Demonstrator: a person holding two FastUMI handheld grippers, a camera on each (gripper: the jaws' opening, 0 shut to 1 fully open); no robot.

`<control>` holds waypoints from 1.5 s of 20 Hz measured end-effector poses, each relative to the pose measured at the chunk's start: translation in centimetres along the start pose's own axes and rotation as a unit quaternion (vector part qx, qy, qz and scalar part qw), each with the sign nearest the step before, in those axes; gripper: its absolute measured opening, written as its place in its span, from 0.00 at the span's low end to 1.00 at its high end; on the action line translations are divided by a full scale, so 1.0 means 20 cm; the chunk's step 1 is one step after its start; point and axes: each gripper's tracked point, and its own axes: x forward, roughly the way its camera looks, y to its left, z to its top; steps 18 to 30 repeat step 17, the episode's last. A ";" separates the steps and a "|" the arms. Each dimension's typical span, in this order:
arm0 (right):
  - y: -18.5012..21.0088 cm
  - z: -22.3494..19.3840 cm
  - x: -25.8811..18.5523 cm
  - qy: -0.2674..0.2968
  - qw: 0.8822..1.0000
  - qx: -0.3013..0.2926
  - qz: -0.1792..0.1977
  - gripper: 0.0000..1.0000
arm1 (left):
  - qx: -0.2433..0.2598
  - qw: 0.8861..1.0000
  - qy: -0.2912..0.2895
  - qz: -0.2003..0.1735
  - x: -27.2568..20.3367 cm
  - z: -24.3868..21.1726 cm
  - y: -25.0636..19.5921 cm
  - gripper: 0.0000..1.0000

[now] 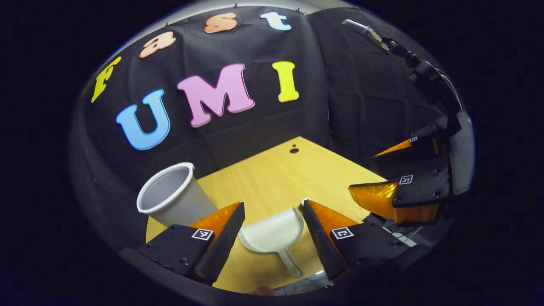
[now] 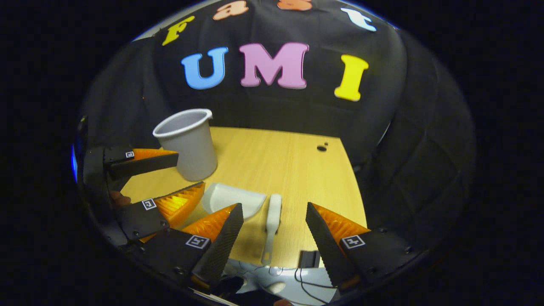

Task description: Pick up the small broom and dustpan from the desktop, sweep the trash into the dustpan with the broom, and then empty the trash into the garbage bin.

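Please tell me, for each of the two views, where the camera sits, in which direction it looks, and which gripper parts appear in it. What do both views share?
Left gripper view: rides on the left gripper, looking forward over the dustpan between its open fingers; the right gripper shows at right.
Right gripper view: rides on the right gripper, facing the small broom on the desktop; the left gripper shows at left.
Shared: garbage bin, dustpan, desktop.
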 end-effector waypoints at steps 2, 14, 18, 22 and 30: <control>-0.05 0.14 -0.08 -0.072 0.997 -0.016 -0.001 0.96 | -0.029 0.999 -0.012 0.023 -0.05 0.01 -0.01 0.83; -0.23 0.51 -0.56 -0.290 0.957 0.018 -0.010 0.95 | -0.122 0.969 -0.195 0.087 -0.23 0.39 -0.05 0.83; -0.25 0.61 -0.61 -0.311 0.949 0.032 -0.030 0.95 | -0.157 0.959 -0.226 0.066 -0.26 0.47 -0.09 0.81; -0.25 0.61 -0.61 -0.311 0.949 0.032 -0.030 0.95 | -0.157 0.959 -0.226 0.066 -0.26 0.47 -0.09 0.81; -0.25 0.61 -0.61 -0.311 0.949 0.032 -0.030 0.95 | -0.157 0.959 -0.226 0.066 -0.26 0.47 -0.09 0.81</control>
